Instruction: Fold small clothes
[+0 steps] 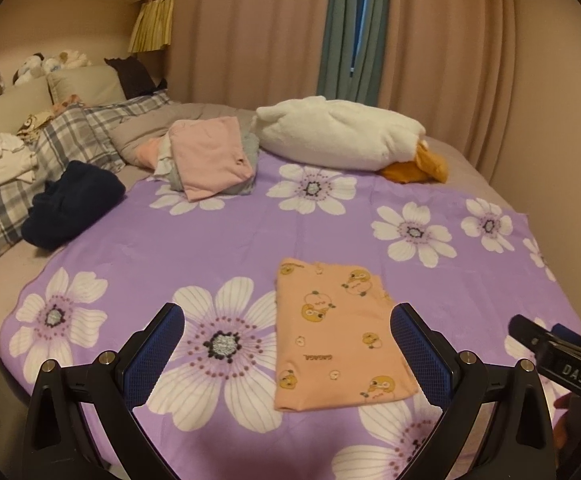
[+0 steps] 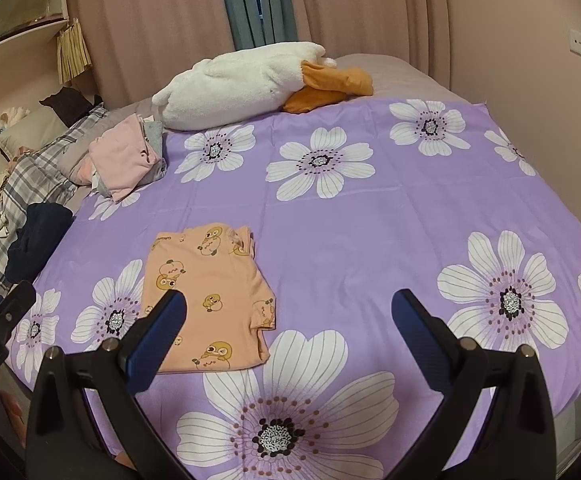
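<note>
Two hand-held grippers are hovering over a bed, both with their jaws spread wide and gripping nothing. The left hand-held gripper (image 1: 286,334) is pointing along the purple flowered sheet (image 1: 218,240), and the folded peach baby garment (image 1: 338,332), printed with small yellow chicks, is lying flat on that sheet just ahead of it, toward its right finger; that finger's blue pad (image 1: 422,354) is overlapping the garment's right edge in the view, though whether it is touching the cloth cannot be told. The right hand-held gripper (image 2: 289,330) is hanging to the right of the garment (image 2: 210,300); its left finger is showing in front of the garment's lower left corner, while its right finger is standing over bare sheet (image 2: 370,220). Part of the right tool's black body is also showing at the right edge of the left wrist view.

Farther up the bed, a stack of folded clothes (image 1: 214,156) with a pink piece on top is sitting at the far edge of the sheet, well apart from the peach garment. A white plush duck (image 1: 342,136) with an orange bill is lying just beside that stack. A crumpled navy garment (image 1: 70,204) is resting at the sheet's left edge, against plaid pillows (image 1: 74,136). Pink curtains (image 1: 250,28) are hanging behind the bed.
</note>
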Available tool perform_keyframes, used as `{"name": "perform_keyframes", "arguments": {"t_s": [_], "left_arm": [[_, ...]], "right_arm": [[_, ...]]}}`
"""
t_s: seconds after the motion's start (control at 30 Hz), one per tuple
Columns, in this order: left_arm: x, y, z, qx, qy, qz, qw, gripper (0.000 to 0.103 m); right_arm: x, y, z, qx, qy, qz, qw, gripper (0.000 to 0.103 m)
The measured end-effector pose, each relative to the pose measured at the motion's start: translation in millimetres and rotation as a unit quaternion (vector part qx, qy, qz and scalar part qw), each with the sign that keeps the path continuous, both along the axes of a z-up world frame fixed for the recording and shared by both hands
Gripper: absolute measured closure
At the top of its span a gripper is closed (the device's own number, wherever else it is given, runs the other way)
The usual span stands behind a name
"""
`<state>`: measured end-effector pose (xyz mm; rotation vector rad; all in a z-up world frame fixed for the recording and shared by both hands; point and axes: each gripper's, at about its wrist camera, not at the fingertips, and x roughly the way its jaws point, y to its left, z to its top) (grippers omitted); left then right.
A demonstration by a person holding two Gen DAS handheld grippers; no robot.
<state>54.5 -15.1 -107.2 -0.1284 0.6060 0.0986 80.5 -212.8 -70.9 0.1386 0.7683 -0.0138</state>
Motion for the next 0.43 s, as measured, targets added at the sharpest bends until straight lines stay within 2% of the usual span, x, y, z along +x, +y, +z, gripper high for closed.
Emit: {"name": "perform_keyframes", "arguments": {"t_s": [0.17,0.43], "left_arm": [[2.3,-4.6,-2.4,0.010,0.006,0.000,0.9999,0.001],[0.9,-4.4,-3.1,0.001,0.009,-0.003,1.0000,0.001]], "right_arm": [[-1.1,3.0,-0.1,-0.007,0.000,0.001,1.000,0.000],[0.7,3.3,-2.8,-0.012,0.006,-0.003,1.000,0.000]]}}
